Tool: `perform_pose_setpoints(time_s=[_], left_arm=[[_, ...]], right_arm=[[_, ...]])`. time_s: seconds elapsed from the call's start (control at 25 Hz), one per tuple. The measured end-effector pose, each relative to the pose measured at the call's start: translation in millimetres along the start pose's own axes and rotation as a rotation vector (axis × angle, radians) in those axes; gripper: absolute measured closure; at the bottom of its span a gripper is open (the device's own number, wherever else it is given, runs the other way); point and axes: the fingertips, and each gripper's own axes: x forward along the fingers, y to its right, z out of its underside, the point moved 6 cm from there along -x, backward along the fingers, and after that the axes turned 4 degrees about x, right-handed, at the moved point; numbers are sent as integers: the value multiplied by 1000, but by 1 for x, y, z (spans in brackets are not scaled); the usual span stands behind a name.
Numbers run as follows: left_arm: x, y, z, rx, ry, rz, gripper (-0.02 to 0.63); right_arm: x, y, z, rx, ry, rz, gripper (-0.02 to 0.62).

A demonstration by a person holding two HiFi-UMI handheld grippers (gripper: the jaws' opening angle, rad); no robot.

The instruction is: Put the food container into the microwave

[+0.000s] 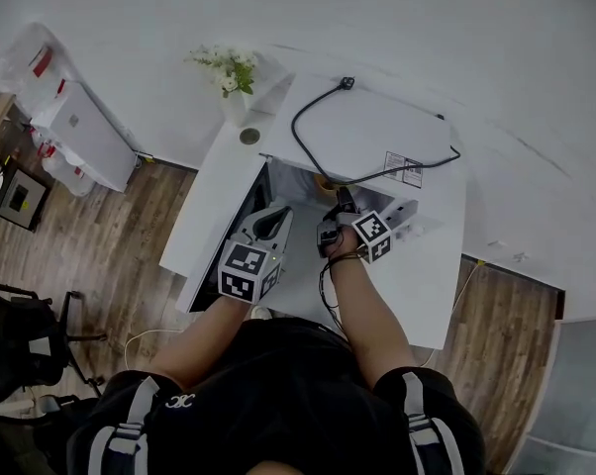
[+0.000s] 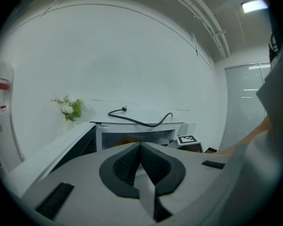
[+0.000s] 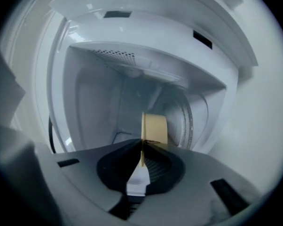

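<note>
White table [image 1: 207,201] against a white wall. Tan food container [image 3: 154,127] sits inside the open microwave [image 1: 377,132] cavity, its near wall pinched between the jaws of the right gripper [image 3: 142,150]. Left gripper [image 2: 140,147] is in front of the microwave, jaws together, nothing between them. Black power cord [image 2: 137,123] lies on the microwave top.

It looked like an office room with a corner set up as a test kitchen, not a home. Black swivel chairs [image 1: 26,339] stood on the wood-laminate floor [image 1: 110,255] by a plain white wall. A white microwave [image 1: 377,137] sat on a bare white table [image 1: 214,196], its plug [image 1: 347,83] lying loose on top. A vase of white flowers [image 1: 229,72] stood beside it. A white cabinet [image 1: 85,137] stood along the wall. To one side were a glass partition [image 2: 247,93] and a ceiling strip light [image 2: 254,5].
</note>
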Motion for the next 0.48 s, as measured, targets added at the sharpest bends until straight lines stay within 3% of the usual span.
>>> perform_pose_setpoints(time_s=[0.24, 0.48], left_arm=[[10, 7, 2, -15, 0, 9, 604], [17, 21, 2, -8, -6, 34, 604]], right_arm=[[-23, -8, -6, -74, -11, -31, 576], [-30, 5, -16, -79, 7, 54, 578]])
